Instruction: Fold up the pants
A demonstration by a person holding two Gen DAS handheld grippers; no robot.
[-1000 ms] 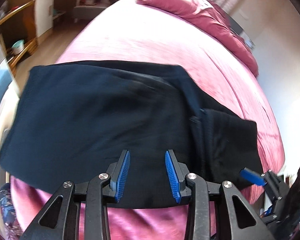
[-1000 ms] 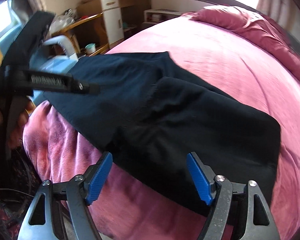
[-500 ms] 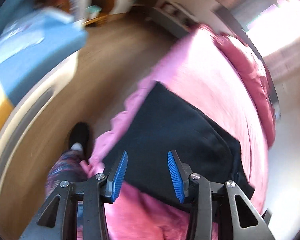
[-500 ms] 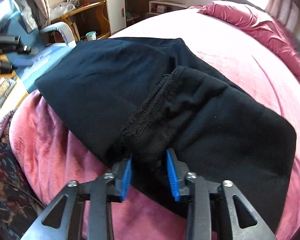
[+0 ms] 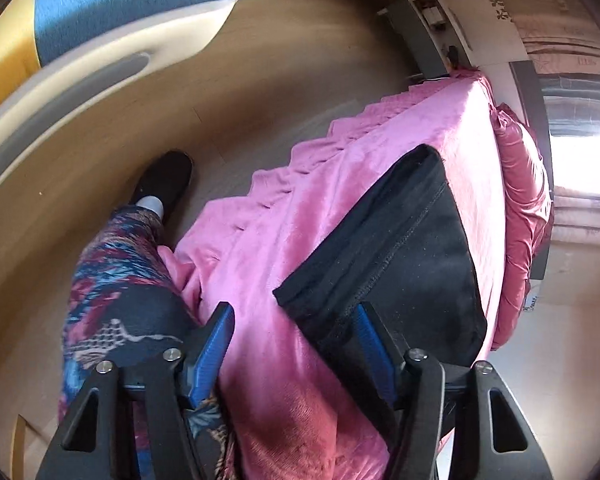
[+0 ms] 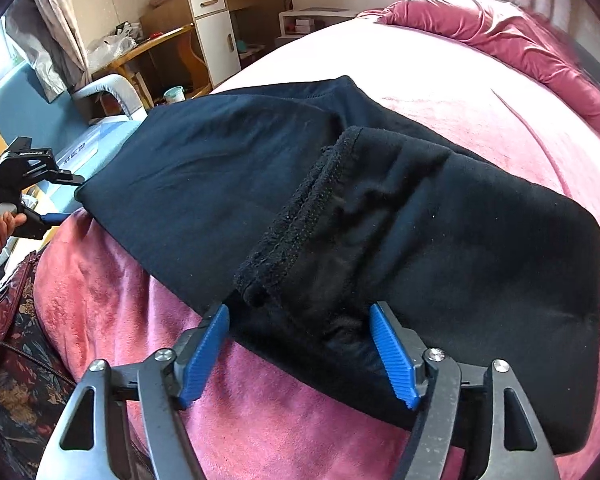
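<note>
Covering most of the scene, bed with pink plush blanket (image 6: 440, 92); rumpled darker pink quilt (image 6: 500, 32) at its far end. Black pants (image 6: 260, 184) lie partly folded near the blanket's front edge, one end doubled over the middle, hem seam showing. Person's patterned trouser leg (image 5: 116, 292) stands beside the bed. Right gripper (image 6: 308, 356) jaws opening, straddling the near fold, pads not pressing. Left gripper (image 5: 296, 352) jaws opening over blanket at the pants' corner, nothing clamped.
</note>
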